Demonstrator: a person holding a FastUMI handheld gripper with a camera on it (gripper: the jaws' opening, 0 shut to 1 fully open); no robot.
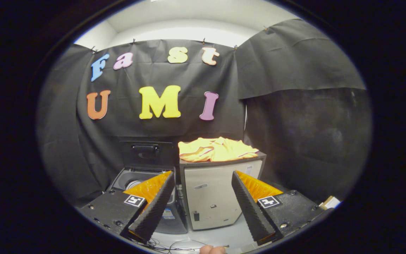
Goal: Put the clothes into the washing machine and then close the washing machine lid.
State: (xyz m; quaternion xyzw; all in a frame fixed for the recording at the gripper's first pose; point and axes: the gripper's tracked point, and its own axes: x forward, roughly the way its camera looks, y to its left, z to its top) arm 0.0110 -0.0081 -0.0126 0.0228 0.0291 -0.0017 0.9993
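A yellow garment with dark trim (217,149) lies bunched on top of a pale cabinet (217,192), well beyond my fingers. To the cabinet's left stands a dark top-loading washing machine (143,176). Its lid (146,153) is raised upright against the wall and the drum opening (134,183) shows behind my left finger. My gripper (203,201) is open, fingers spread wide with nothing between them, held back from both the cabinet and the washer.
Black cloth walls close in the booth on the back and both sides. Thin cables (174,245) trail on the light floor below the fingers. A small cardboard box (330,202) sits at the far right on the floor.
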